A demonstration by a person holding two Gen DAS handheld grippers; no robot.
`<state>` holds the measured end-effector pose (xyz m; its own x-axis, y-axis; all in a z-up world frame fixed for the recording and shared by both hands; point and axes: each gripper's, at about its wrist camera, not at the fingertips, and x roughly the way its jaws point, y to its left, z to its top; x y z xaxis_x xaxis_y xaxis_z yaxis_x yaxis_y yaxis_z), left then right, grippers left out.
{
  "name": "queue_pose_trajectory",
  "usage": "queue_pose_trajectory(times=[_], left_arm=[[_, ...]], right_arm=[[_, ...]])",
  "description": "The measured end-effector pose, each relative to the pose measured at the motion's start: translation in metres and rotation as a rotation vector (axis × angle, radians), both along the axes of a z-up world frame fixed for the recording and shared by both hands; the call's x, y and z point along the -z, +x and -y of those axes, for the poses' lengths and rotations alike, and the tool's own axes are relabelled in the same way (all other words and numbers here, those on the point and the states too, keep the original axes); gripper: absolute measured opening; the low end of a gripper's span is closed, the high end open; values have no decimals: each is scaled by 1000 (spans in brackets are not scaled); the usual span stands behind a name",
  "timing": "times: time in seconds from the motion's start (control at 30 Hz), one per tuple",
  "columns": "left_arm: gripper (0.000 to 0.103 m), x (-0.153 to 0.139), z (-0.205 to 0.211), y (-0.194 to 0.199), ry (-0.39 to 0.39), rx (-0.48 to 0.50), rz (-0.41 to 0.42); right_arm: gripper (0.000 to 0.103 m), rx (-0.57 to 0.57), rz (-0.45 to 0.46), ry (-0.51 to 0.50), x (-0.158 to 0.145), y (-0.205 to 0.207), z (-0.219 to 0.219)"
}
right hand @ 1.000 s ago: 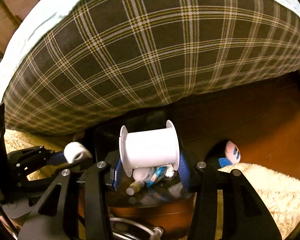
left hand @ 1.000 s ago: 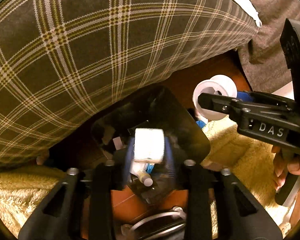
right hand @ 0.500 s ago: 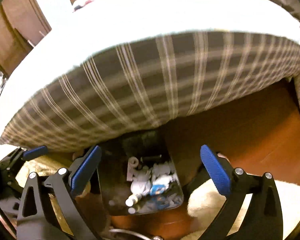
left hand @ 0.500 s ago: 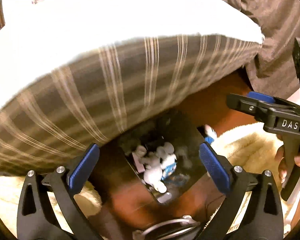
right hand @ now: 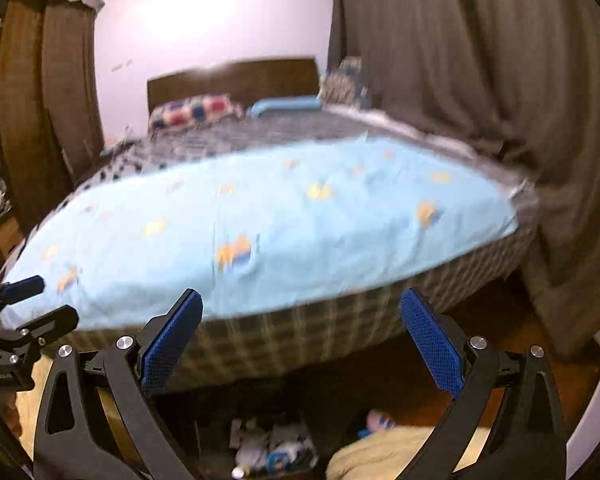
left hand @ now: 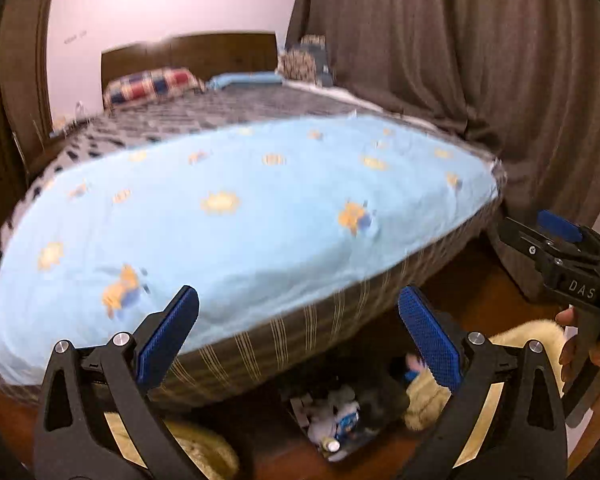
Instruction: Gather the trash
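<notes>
A dark trash bin [left hand: 300, 400] sits on the wooden floor at the foot of the bed, holding several white and blue scraps of trash [left hand: 334, 424]. It also shows low in the right wrist view [right hand: 220, 444], with its trash [right hand: 272, 450]. My left gripper [left hand: 298, 334] is open and empty, raised above the bin. My right gripper [right hand: 302, 338] is open and empty too, also above the bin. The right gripper shows at the right edge of the left wrist view [left hand: 560, 256], and the left gripper shows at the left edge of the right wrist view [right hand: 16, 316].
A bed with a light blue patterned sheet [left hand: 236, 216] and plaid side [right hand: 300, 340] fills the middle. Brown curtains [left hand: 480, 60] hang at the right. A cream fluffy rug [left hand: 432, 396] lies by the bin. A small pink and blue toy [right hand: 380, 420] lies on the floor.
Both grippers dropped their white spools into the bin, opened, and then lifted and tilted up, so the bed top and room come into view and the bin sinks low in the frames.
</notes>
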<state>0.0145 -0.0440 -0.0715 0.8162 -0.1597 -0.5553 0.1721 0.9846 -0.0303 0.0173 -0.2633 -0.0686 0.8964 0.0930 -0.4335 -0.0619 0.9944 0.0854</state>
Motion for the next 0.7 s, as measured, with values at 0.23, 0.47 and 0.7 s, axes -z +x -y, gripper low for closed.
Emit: queue_pose_trajectory(times=[0.23, 0.47, 0.7], left_arm=[[95, -24, -4, -12, -31, -19, 53], [95, -28, -12, -21, -59, -44, 88], [95, -35, -22, -27, -95, -50, 137]], right_arm=[[100, 47, 49, 18, -28, -24, 4], [100, 36, 107, -21, -33, -37, -11], [100, 30, 125, -25, -35, -39, -19]])
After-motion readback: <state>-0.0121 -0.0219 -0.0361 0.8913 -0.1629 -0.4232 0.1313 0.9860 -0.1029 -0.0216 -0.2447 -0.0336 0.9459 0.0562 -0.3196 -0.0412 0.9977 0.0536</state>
